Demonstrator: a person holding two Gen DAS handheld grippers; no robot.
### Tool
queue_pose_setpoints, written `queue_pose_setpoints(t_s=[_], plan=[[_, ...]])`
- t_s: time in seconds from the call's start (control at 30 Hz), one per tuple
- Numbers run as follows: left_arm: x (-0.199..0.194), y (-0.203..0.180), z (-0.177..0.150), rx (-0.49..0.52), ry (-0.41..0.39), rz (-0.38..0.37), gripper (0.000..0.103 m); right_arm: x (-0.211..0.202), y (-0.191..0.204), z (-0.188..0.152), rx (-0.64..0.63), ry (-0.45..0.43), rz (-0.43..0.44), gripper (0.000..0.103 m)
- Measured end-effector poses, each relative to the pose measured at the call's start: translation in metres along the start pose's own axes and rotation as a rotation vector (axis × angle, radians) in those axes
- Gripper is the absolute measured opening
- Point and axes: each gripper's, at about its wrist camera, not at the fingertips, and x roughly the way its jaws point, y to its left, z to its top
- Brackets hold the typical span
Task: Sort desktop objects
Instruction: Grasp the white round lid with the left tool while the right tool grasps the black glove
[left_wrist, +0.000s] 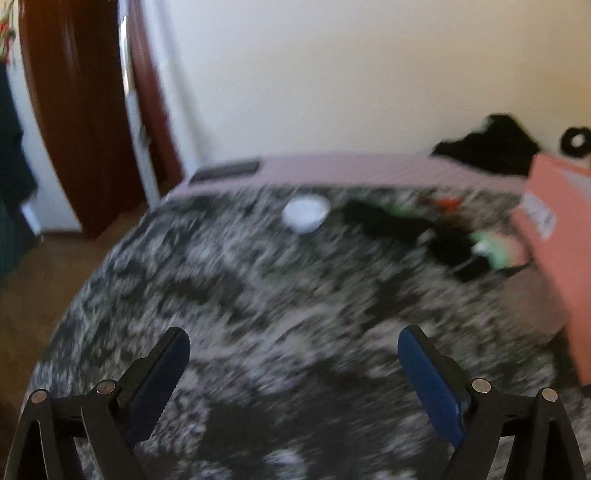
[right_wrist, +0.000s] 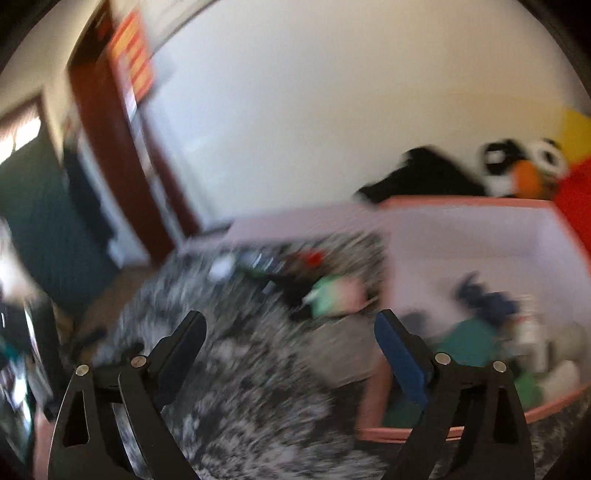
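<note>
Right wrist view motion-blurred: pink box contents indistinct, both hand-held grippers spread wide, empty.

- A room in a home, blurred in both views.
- Dark wooden door frame against a plain pale wall.
- Plush penguin toy behind a pink storage box.
- Speckled desk.

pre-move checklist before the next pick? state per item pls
1. Left gripper open, nothing held: ok.
2. Right gripper open, nothing held: ok.
3. Pink box open on top, room inside: ok.
4. White round thing on the table, nothing around it: ok.
5. Pile by the box, single items separable: cannot tell, blurred.
6. Views steady enough to aim: not ok, both smeared.
</note>
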Motion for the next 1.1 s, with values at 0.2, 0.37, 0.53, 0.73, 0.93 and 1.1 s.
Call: queue_pose_setpoints(t_s=[0.2, 0.37, 0.53, 0.73, 0.93, 1.1], plan=[[0.06, 0.016, 0.029, -0.015, 0.007, -0.061, 0.095, 0.099, 0.051, -0.031, -0.171, 0.15, -0.157, 0.095], [0.154, -0.004, 0.072, 0.058, 0.087, -0.082, 0.095, 0.15, 0.042, -0.015, -0.243, 0.155, -0.221, 0.095], [0.238, -0.016, 0.102, 0.082, 0.146, -0.099, 0.095, 0.205, 0.049, 0.017, -0.333, 0.136, -0.299, 0.095], [0.29, -0.022, 0.124, 0.036, 0.145, -0.166, 0.084, 0.286, 0.112, 0.039, -0.611, 0.14, -0.363, 0.091], [0.247, -0.016, 0.117, 0.007, 0.096, -0.198, 0.065, 0.292, 0.122, 0.029, -0.698, 0.188, -0.319, 0.033], [0.142, -0.013, 0.092, 0.003, 0.01, -0.195, 0.065, 0.177, 0.105, 0.027, -0.517, 0.107, -0.079, 0.03]])
